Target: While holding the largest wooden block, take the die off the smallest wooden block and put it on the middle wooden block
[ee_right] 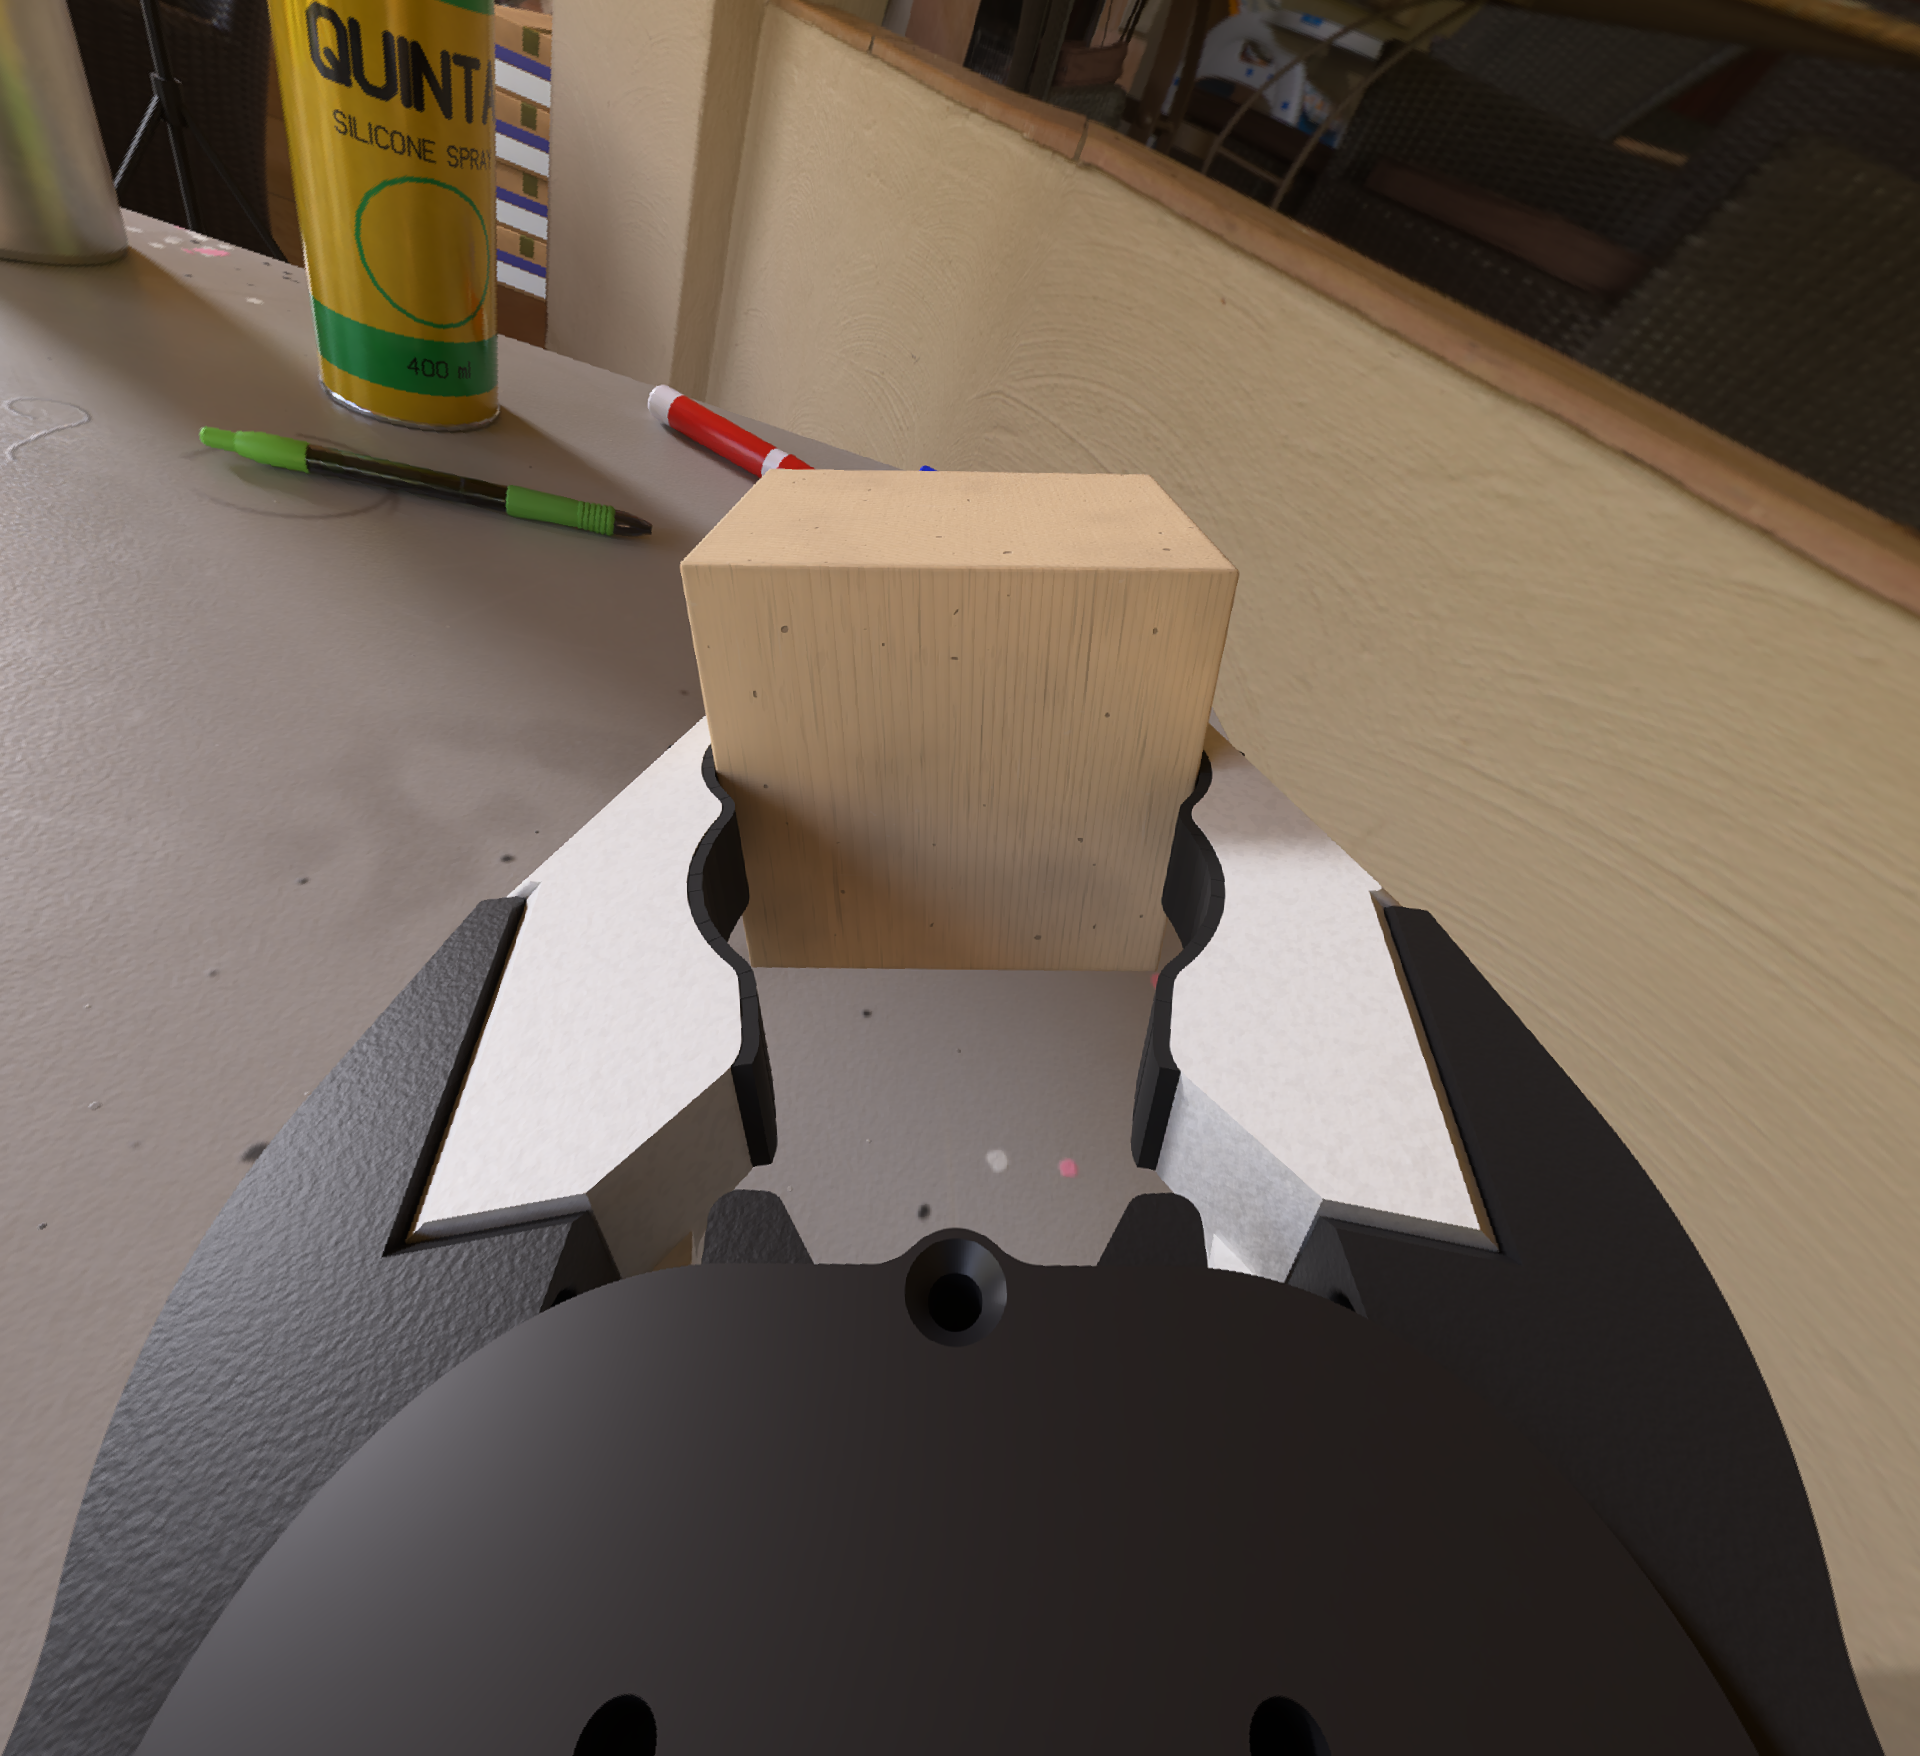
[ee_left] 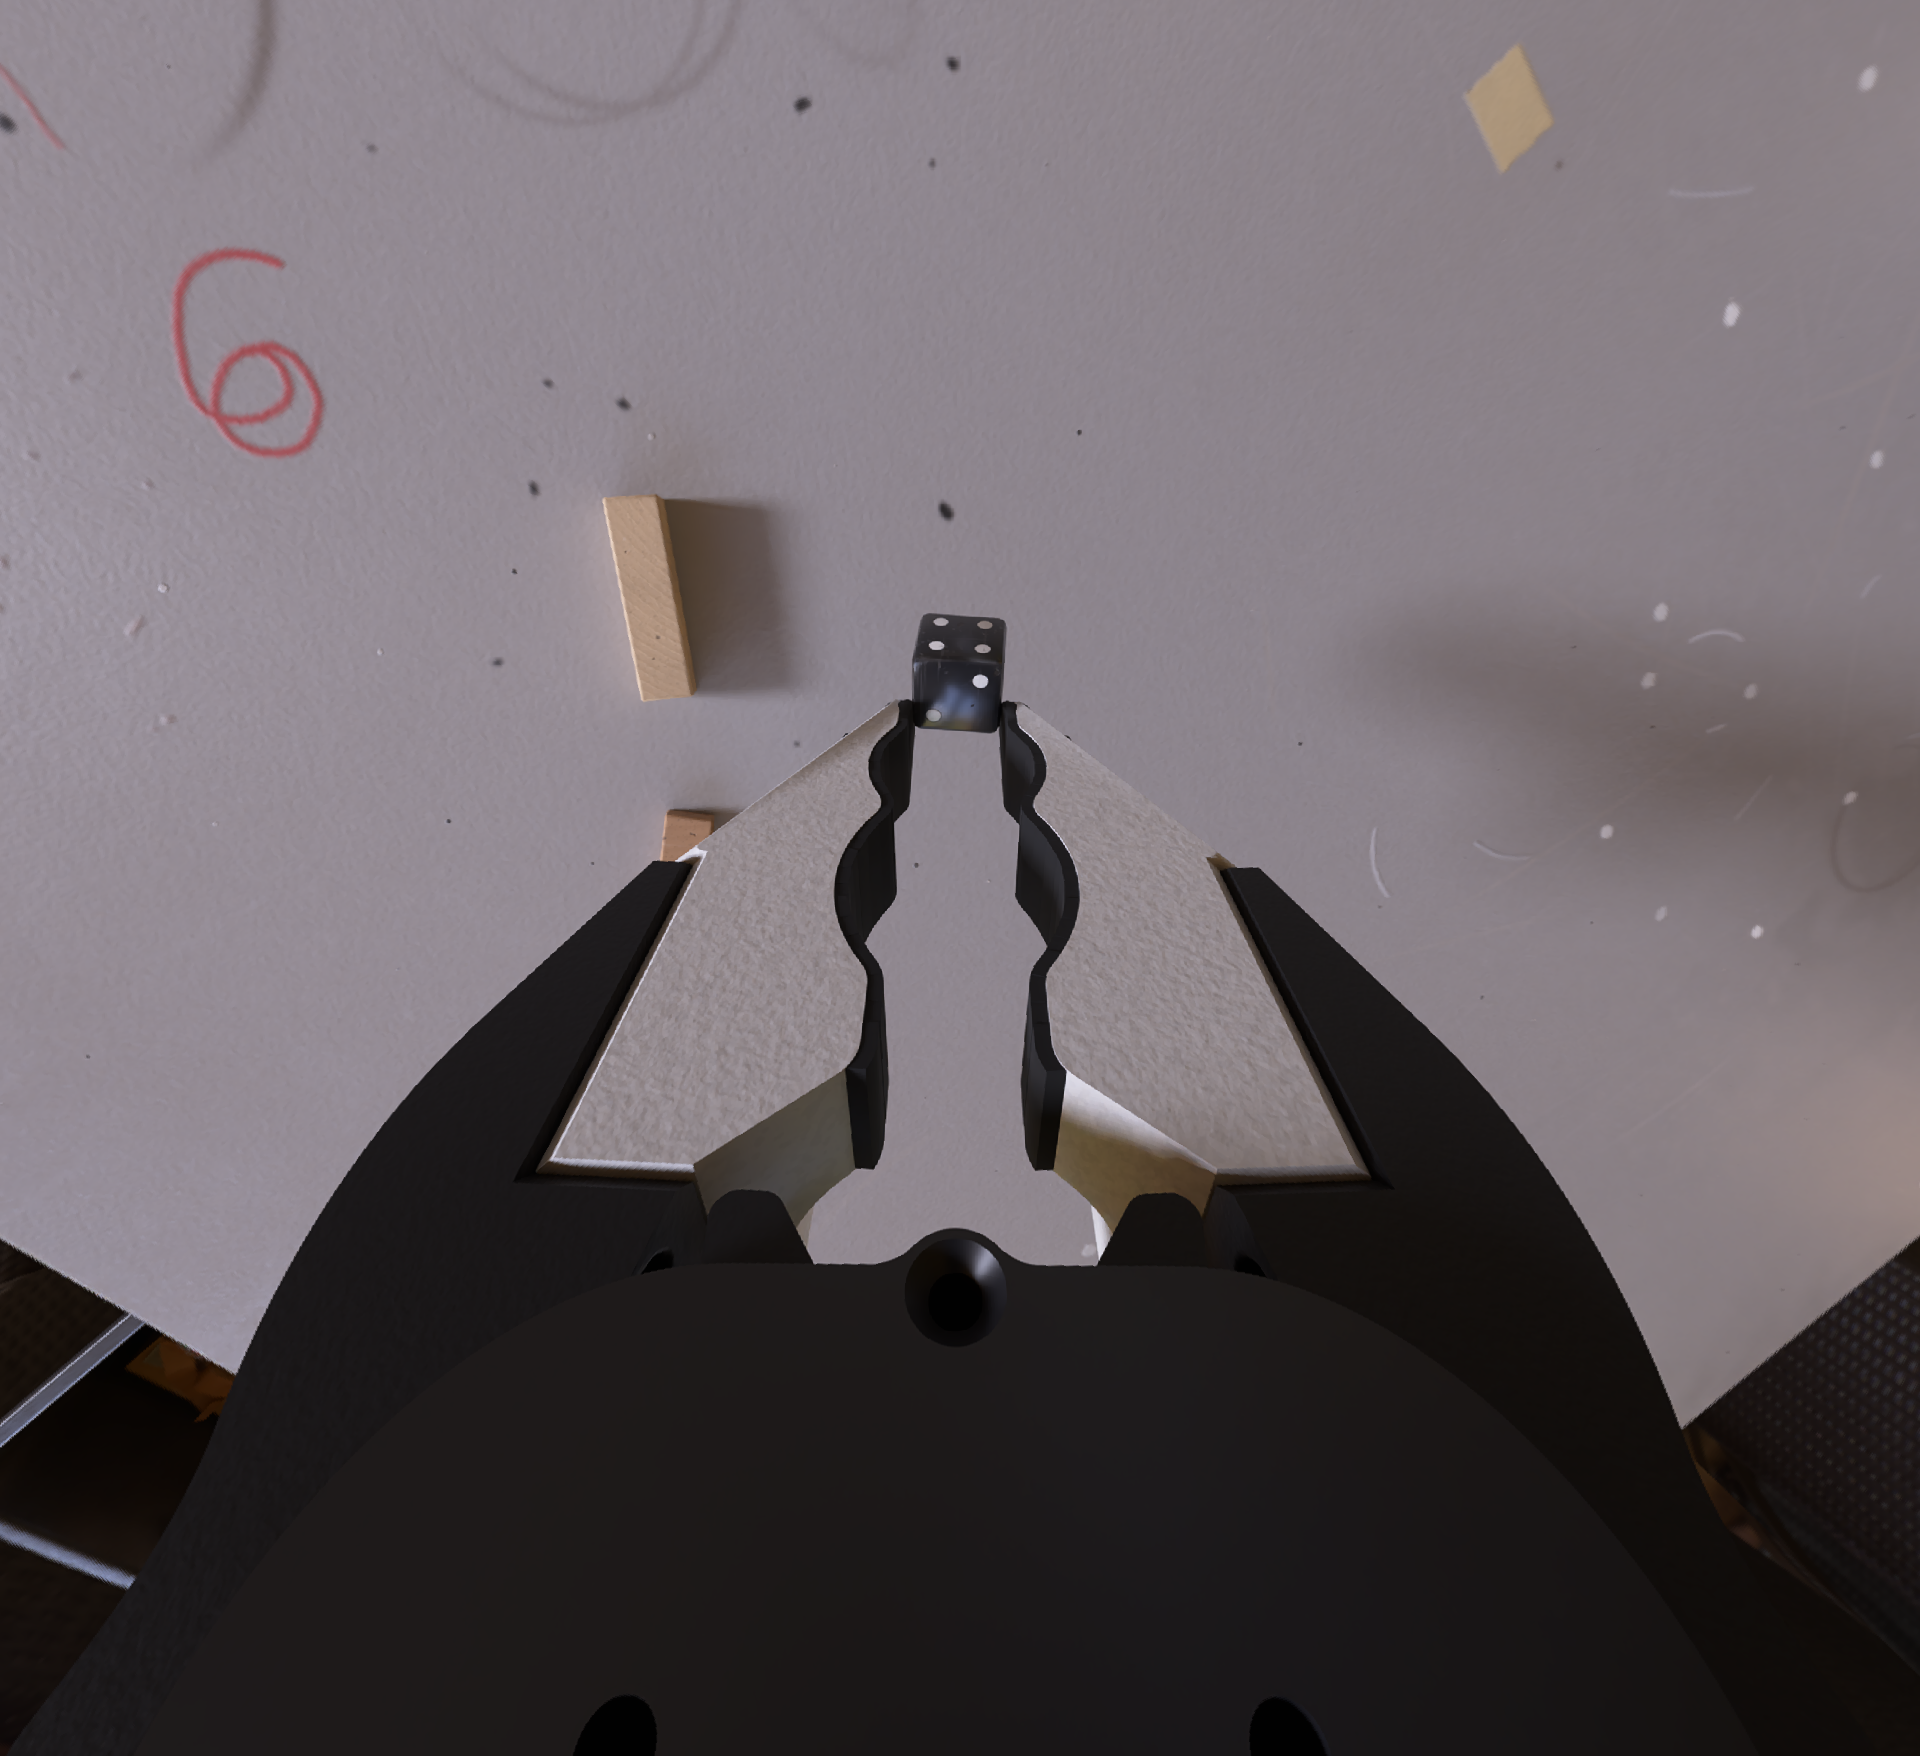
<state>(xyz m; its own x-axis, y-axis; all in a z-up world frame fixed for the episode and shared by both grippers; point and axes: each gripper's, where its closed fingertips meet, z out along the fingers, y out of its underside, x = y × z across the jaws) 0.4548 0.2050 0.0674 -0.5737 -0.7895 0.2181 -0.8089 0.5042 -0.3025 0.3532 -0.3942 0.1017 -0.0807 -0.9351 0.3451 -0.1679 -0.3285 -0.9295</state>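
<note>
In the left wrist view my left gripper [ee_left: 958, 717] is shut on a black die with white pips [ee_left: 958, 667], held at the fingertips above the grey table. A flat wooden block [ee_left: 649, 597] lies on the table to the left of the die. A smaller wooden piece [ee_left: 686, 831] peeks out beside my left finger, mostly hidden. In the right wrist view my right gripper [ee_right: 956, 771] is shut on the largest wooden block [ee_right: 956, 719], a big cube held between both fingers near the table's right edge.
A yellow and green spray can [ee_right: 400, 137] stands at the back left. A green pen [ee_right: 416, 480] and a red marker [ee_right: 727, 433] lie behind the cube. A tan tape patch [ee_left: 1509, 106] and red scribbles [ee_left: 244, 356] mark the table. A beige wall [ee_right: 1351, 563] runs on the right.
</note>
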